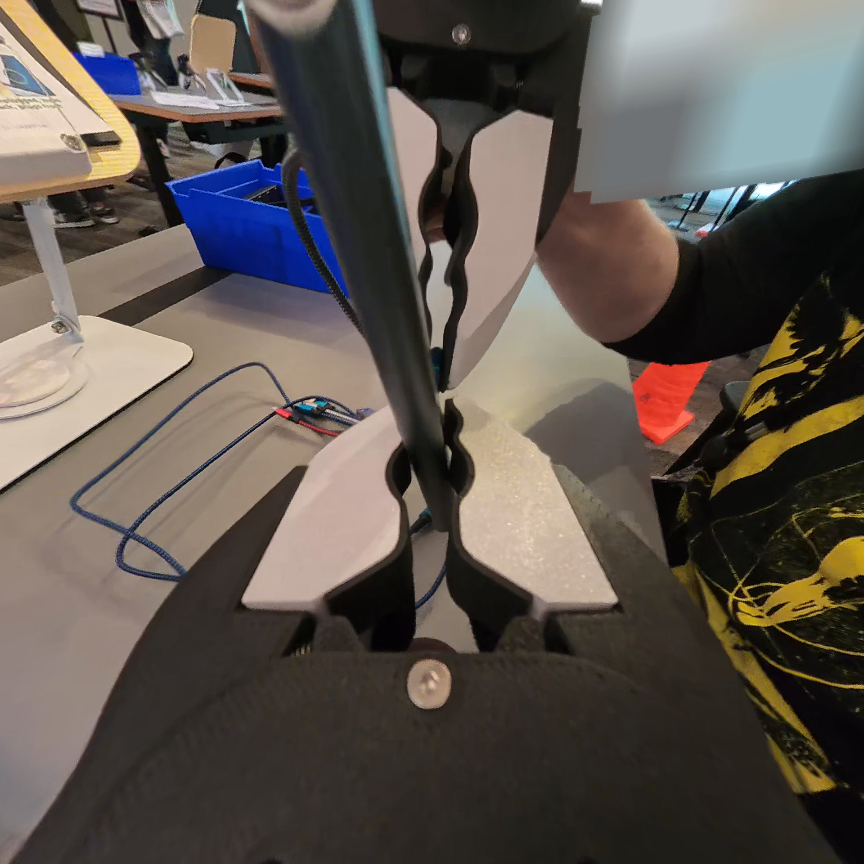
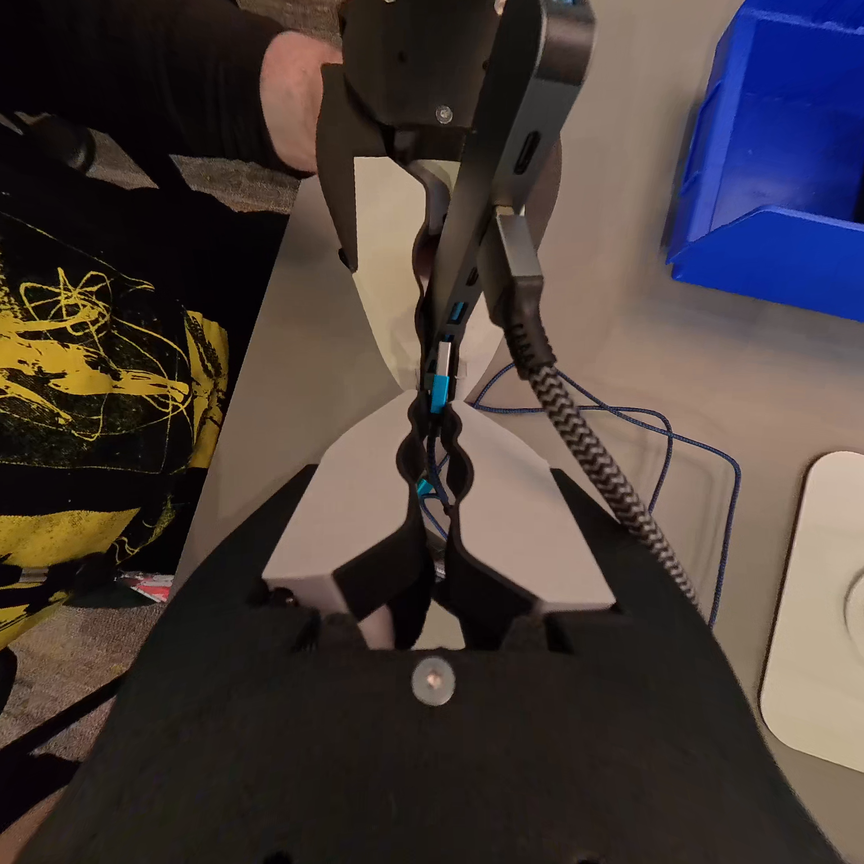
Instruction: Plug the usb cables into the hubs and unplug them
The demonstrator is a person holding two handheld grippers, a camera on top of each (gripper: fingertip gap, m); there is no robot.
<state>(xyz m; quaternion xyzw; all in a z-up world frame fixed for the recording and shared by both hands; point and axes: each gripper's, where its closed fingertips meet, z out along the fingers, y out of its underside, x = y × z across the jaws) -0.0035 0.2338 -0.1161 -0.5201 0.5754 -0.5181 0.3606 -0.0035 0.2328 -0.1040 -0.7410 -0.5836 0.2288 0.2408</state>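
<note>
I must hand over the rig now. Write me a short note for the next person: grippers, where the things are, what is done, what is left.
Left gripper: shut on the dark hub, held up off the table.
Right gripper: shut on the blue cable just behind its blue plug.
Plug: its metal end sits at a hub port; how deep it is seated cannot be told.
The hub's own thick braided cable hangs down beside it.
More cables, one red, lie on the table; blue bin behind.
Left: finish this plug, do the other cables, then unplug all.
</note>
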